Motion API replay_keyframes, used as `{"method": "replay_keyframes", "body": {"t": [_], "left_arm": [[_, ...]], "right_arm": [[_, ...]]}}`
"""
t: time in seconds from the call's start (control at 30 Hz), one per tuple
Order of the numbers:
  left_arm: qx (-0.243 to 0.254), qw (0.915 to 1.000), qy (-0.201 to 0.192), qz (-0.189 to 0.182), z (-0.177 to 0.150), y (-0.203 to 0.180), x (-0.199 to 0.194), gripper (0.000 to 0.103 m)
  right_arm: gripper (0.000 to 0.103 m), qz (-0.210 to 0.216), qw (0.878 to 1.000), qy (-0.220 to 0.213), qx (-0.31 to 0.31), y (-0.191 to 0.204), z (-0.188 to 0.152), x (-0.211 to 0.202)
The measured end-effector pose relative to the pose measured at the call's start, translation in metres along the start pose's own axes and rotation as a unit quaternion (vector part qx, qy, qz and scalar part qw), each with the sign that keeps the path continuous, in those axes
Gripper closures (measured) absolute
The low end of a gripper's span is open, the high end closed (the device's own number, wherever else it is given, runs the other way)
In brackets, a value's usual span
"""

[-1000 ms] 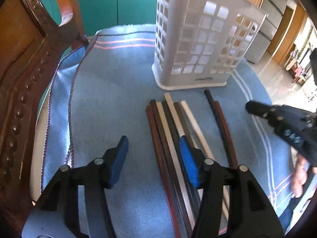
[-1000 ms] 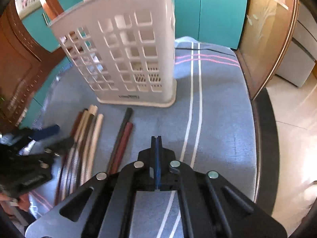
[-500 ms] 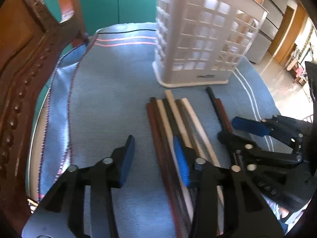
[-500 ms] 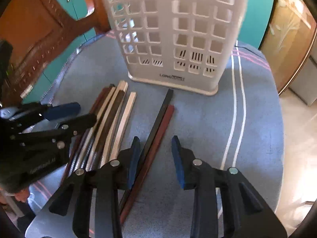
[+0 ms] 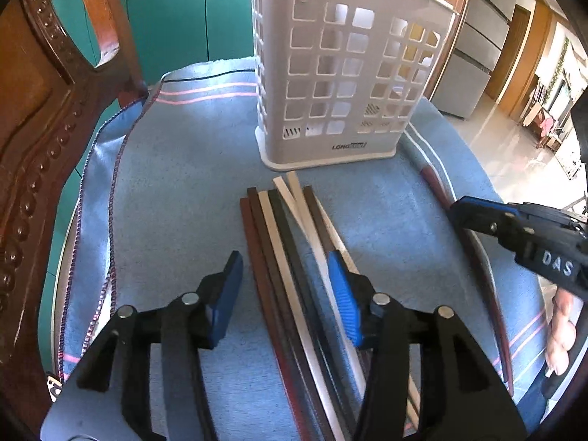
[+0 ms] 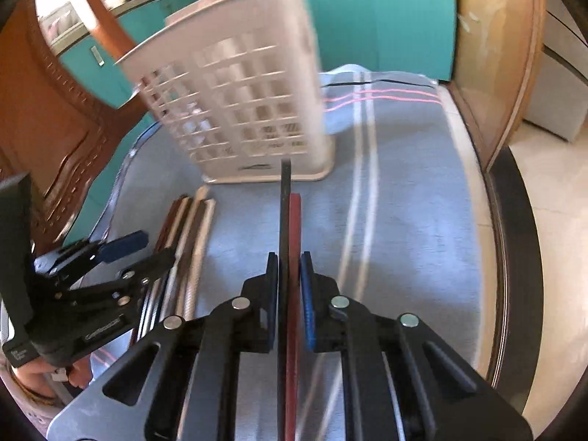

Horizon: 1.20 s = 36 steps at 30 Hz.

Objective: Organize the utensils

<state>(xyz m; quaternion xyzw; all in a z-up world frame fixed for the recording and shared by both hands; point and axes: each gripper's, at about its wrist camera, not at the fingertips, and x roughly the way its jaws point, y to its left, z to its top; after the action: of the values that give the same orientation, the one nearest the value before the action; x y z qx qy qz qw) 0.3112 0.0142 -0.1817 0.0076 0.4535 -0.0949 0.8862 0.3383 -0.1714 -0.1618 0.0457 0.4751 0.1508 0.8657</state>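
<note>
Two handheld grippers over a round surface draped in a blue striped cloth. At the far side, upright on the cloth, a white lattice utensil basket. Just near of its base, lying flat side by side, a bundle of chopsticks in dark brown, black and pale wood, ends pointing toward the basket. Left gripper spread open above the near part of that bundle, blue pads on either side, several sticks between but none pinched. Right gripper to the right, jaws just closing and now pinching two chopsticks, one black and one red, running straight ahead between its pads toward the basket's base; right-wrist view blurred. A carved wooden chair back at the left edge, teal cabinet doors beyond the surface. Fingers of a hand visible under the right gripper.
</note>
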Motion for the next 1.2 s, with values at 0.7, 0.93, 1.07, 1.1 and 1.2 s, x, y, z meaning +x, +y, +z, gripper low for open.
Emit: {"method": "replay_keyframes", "body": {"t": [0.7, 0.93, 1.07, 1.1, 1.2], "left_arm": [[-0.025, 0.9983, 0.018, 0.050, -0.002, 0.018, 0.006, 0.050], [-0.030, 0.9979, 0.020, 0.054, -0.004, 0.022, 0.005, 0.048], [-0.032, 0.9987, 0.021, 0.034, -0.006, 0.021, 0.002, 0.065], [-0.034, 0.9989, 0.021, 0.027, -0.006, 0.021, 0.002, 0.068], [-0.044, 0.9988, 0.022, 0.007, -0.005, 0.022, 0.004, 0.077]], "right_arm": [[0.068, -0.056, 0.997, 0.028, -0.036, 0.013, -0.011, 0.025], [0.066, -0.060, 0.997, 0.027, -0.040, 0.014, -0.012, 0.027], [0.066, -0.060, 0.997, 0.027, -0.040, 0.015, -0.012, 0.026], [0.066, -0.061, 0.997, 0.027, -0.040, 0.015, -0.012, 0.026], [0.066, -0.060, 0.997, 0.027, -0.039, 0.014, -0.012, 0.026]]}}
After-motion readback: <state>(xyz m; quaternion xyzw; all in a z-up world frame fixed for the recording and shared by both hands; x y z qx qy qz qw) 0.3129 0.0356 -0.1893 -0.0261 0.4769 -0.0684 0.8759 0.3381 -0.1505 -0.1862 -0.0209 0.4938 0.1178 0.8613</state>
